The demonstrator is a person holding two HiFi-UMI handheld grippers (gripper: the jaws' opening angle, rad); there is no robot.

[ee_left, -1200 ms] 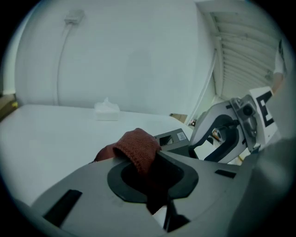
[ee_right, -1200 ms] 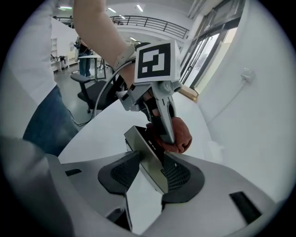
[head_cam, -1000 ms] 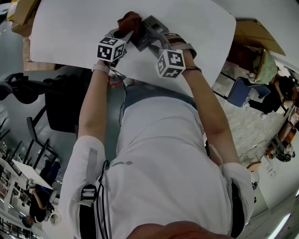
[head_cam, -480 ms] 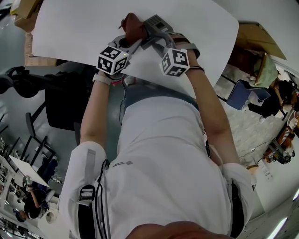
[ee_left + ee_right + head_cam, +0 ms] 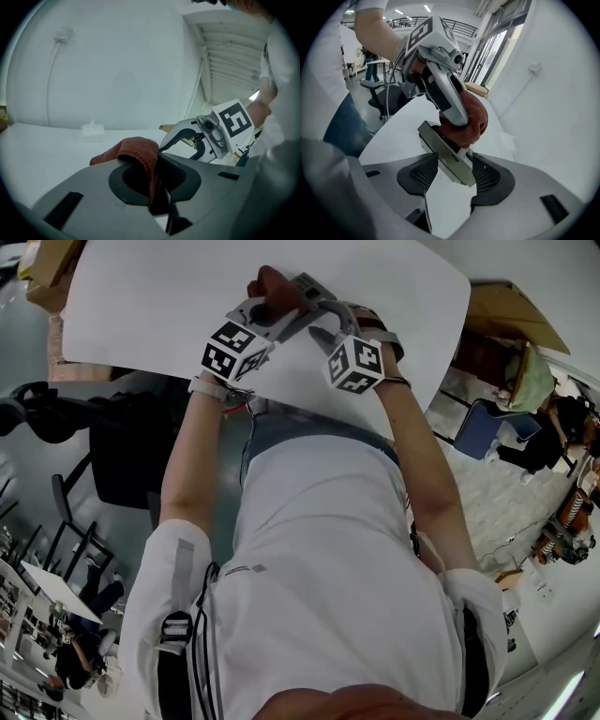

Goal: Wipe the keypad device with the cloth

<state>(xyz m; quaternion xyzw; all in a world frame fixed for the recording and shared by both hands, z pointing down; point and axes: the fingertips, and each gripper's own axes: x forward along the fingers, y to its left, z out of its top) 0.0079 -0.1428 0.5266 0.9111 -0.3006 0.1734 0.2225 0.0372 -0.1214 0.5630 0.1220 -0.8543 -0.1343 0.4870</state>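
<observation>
My left gripper [image 5: 264, 306] is shut on a red cloth [image 5: 272, 282], whose fold is pinched between the jaws [image 5: 157, 187]. The cloth [image 5: 471, 124] rests on the far end of the grey keypad device [image 5: 450, 161]. My right gripper [image 5: 452, 176] has the device's near end between its pads. Its jaws have just been opening, and the device still touches both pad tips. In the head view the device [image 5: 311, 287] lies at the right gripper [image 5: 323, 315], over the white table [image 5: 159, 306]. The keys are hidden under the cloth.
A small white box [image 5: 93, 131] sits on the table by the wall, under a cable from a socket [image 5: 63, 33]. The person's body stands against the table's near edge. Chairs [image 5: 487, 423] and cardboard [image 5: 511, 310] stand on the floor at the right.
The left gripper has rolled and shifted slightly right with the cloth. The device's far end sits a little higher in the head view. The right gripper has hardly moved.
</observation>
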